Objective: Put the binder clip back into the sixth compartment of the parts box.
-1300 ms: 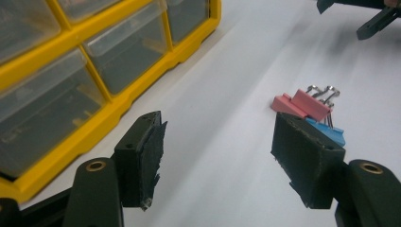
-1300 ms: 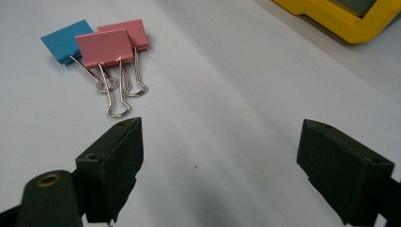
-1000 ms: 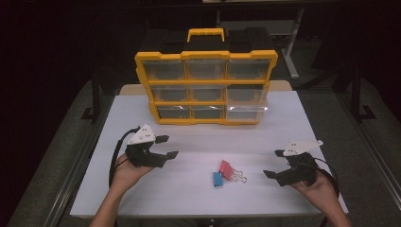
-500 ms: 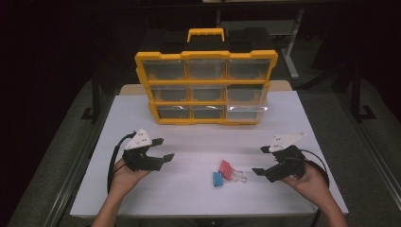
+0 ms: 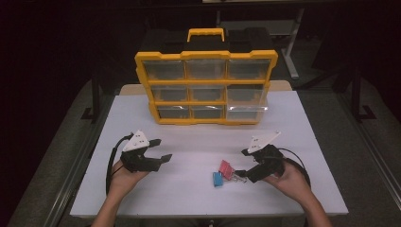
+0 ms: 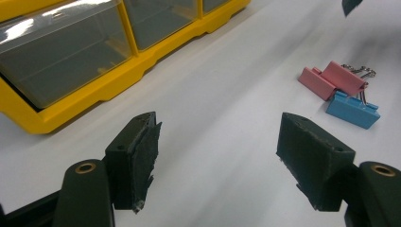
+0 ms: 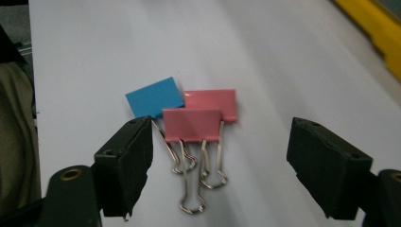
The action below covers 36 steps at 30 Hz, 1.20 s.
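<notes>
1. Pink binder clips (image 7: 203,118) and a blue clip (image 7: 154,97) lie touching, near-centre on the table (image 5: 198,142).
2. Right gripper (image 5: 242,164), jaws wide but just closing slightly, straddles their wire handles, gripping nothing.
3. Left gripper (image 5: 161,150) gapes empty, well left.
4. Yellow organizer (image 5: 205,87) stands far.

Room dark beyond the white rectangular tabletop (image 5: 198,137), which is lit evenly from overhead; floor and background furniture nearly black. Soft short shadows under things. Pale glare on the clear plastic drawer fronts of the yellow organiser case (image 6: 61,28) (strongest in the left gripper view). High view grainy, slightly soft. Gripper views sharper mid-frame; the black foam-padded jaws loom large and a little blurred at the bottom edge.
</notes>
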Each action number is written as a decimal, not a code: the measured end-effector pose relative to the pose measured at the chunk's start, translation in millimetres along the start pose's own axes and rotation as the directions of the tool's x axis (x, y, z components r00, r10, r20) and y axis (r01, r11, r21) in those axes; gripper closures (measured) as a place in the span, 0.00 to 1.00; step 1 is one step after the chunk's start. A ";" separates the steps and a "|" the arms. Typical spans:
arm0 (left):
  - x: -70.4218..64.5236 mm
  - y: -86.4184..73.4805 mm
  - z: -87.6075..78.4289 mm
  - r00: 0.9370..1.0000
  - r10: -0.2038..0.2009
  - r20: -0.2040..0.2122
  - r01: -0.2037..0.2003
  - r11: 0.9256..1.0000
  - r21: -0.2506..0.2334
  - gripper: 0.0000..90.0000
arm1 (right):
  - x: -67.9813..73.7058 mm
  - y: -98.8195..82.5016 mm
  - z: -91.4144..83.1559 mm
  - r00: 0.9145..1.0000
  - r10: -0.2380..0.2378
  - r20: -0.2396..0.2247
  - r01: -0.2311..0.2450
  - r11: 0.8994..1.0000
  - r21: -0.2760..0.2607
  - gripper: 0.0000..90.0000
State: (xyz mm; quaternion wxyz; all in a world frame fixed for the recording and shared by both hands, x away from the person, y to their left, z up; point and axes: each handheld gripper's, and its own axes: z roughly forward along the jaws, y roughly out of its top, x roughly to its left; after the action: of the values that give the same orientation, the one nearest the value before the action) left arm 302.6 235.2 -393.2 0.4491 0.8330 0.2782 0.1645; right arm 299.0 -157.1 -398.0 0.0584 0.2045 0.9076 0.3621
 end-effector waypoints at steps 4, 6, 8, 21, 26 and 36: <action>0.6 0.1 0.5 1.000 0.010 0.004 -0.010 1.000 -0.005 0.33 | 5.6 1.2 15.7 1.000 -0.022 -0.007 0.023 0.999 0.039 0.29; 0.9 0.2 0.3 1.000 0.014 0.004 -0.014 1.000 -0.001 0.33 | 6.5 1.0 21.9 1.000 -0.031 -0.003 0.031 0.998 0.062 0.30; 0.6 0.2 0.1 1.000 0.008 0.006 -0.008 1.000 -0.010 0.33 | 7.1 0.8 24.3 1.000 -0.026 -0.008 0.027 0.998 0.062 0.31; 3.3 -2.6 -5.7 1.000 -0.009 -0.004 0.009 1.000 -0.024 0.33 | 5.6 1.8 45.5 0.999 -0.037 -0.038 0.040 0.996 0.079 0.42; 3.1 -4.2 -6.8 1.000 -0.004 -0.009 0.004 1.000 -0.027 0.33 | 5.4 2.3 48.7 0.998 -0.054 -0.041 0.058 0.995 0.083 0.44; 3.2 -4.8 -6.6 1.000 -0.011 -0.011 0.011 1.000 -0.028 0.32 | 7.2 0.6 49.9 0.997 -0.068 -0.034 0.071 0.993 0.094 0.51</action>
State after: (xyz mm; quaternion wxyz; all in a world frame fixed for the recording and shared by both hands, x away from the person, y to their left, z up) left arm 300.2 243.6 -393.6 0.4599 0.8242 0.2831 0.1704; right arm 305.3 -122.1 -433.7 0.0474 0.1701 0.9311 0.3193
